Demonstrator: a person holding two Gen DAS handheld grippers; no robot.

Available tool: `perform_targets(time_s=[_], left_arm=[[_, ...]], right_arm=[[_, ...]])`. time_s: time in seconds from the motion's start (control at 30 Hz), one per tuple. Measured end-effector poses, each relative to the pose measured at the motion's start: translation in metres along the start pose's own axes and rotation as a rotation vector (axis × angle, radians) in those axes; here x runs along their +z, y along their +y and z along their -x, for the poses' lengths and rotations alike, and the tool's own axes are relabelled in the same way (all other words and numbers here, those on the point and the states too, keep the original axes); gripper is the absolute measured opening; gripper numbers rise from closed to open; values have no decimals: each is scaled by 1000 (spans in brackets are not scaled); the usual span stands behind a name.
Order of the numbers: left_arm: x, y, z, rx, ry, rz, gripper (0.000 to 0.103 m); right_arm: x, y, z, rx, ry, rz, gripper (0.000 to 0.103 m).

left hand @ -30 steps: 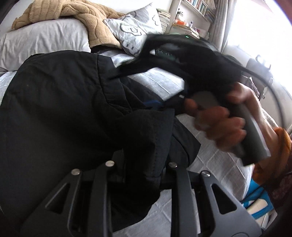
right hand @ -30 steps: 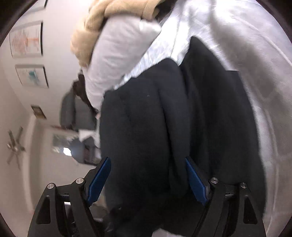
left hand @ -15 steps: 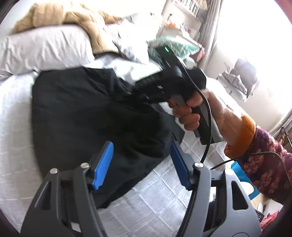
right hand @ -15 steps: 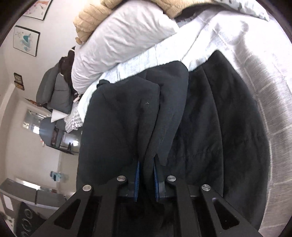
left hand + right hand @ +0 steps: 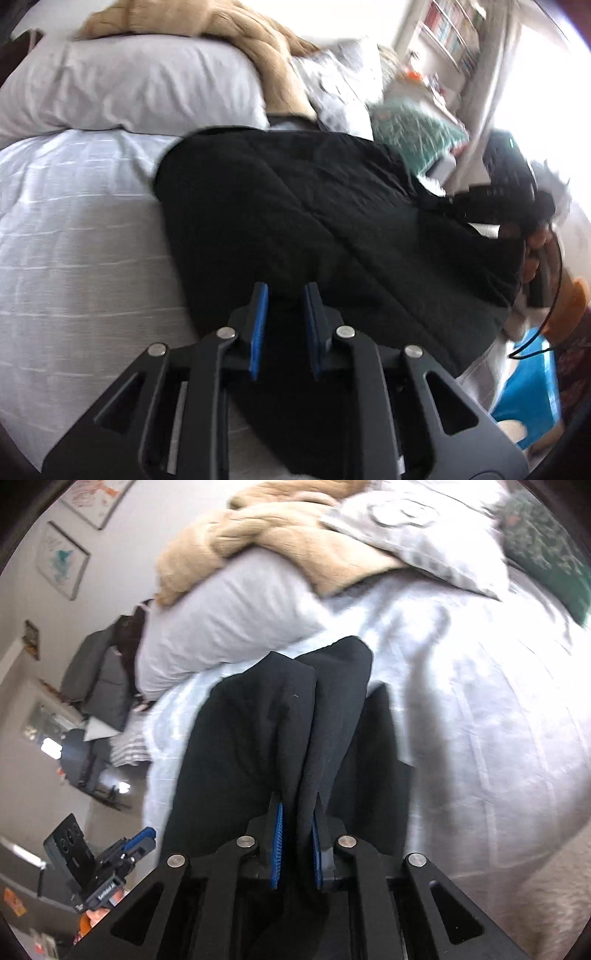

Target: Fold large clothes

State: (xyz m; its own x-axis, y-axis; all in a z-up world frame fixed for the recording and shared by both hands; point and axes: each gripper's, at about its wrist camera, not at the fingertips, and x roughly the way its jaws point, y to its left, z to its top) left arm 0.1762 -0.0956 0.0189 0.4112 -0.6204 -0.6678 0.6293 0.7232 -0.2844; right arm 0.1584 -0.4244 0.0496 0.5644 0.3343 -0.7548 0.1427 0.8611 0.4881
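A large black garment [image 5: 295, 229] lies spread on the pale bedspread [image 5: 81, 236]. My left gripper [image 5: 284, 317] is at its near edge. Its blue pads are closing, and black cloth fills the narrow gap between them. At the right of the left wrist view, a hand holds my right gripper [image 5: 447, 201], its tips buried in the garment's far side. In the right wrist view, my right gripper [image 5: 297, 845] pinches a raised fold of the black garment [image 5: 258, 731]. Its jaws are easing slightly open with the cloth still between the pads. My left gripper [image 5: 146, 836] shows at the garment's lower left edge.
At the head of the bed are a white pillow [image 5: 140, 88], a tan fleece blanket [image 5: 229, 40] and a patterned cushion [image 5: 343, 85]. A green cushion [image 5: 417, 136] and a bookshelf [image 5: 450, 33] stand to the right. A blue object [image 5: 528, 380] sits past the bed's right edge.
My left jaws opened off the cloth, shifted along the bed, then narrowed onto the garment's near edge. My right jaws went from wide to pinching a fold and rose, lifting it.
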Motion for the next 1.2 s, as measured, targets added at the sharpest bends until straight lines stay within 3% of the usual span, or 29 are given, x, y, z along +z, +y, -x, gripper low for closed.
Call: perform_targets(time_s=[0.13, 0.17, 0.3, 0.37, 0.43, 0.53, 0.67, 0.73, 0.83, 0.93, 1.03, 1.2], left_arm=[[-14, -28, -33, 35, 37, -68, 20], [-17, -35, -36, 66, 39, -113, 20], [-5, -42, -34, 88, 68, -191, 20], [14, -38, -28, 79, 63, -184, 27], [34, -35, -24, 98, 22, -179, 40], [60, -28, -28, 162, -45, -155, 45], [84, -16, -69, 232, -68, -99, 45], [80, -11, -95, 277, -48, -85, 46], [63, -12, -123, 276, -5, -95, 48], [49, -25, -134, 315, -21, -145, 51], [45, -26, -152, 335, 20, -155, 52], [46, -21, -159, 328, 53, -139, 53]], right_arm=[[-12, -41, 1, -267, 27, -40, 23], [-15, -49, 7, -287, 17, -48, 23], [-18, -42, 32, -278, -52, -35, 36], [-17, -25, 41, -308, -83, 26, 45], [-13, 2, 42, -319, -123, 80, 45], [-1, 36, 33, -293, -189, 90, 46], [12, 60, -12, -292, -237, 51, 50], [13, 58, -41, -361, -247, 71, 50], [7, 35, -72, -461, -243, 92, 49], [-3, 3, -93, -445, -210, 53, 49], [-13, -12, -103, -428, -239, 40, 49], [-16, -15, -108, -437, -254, 32, 49]])
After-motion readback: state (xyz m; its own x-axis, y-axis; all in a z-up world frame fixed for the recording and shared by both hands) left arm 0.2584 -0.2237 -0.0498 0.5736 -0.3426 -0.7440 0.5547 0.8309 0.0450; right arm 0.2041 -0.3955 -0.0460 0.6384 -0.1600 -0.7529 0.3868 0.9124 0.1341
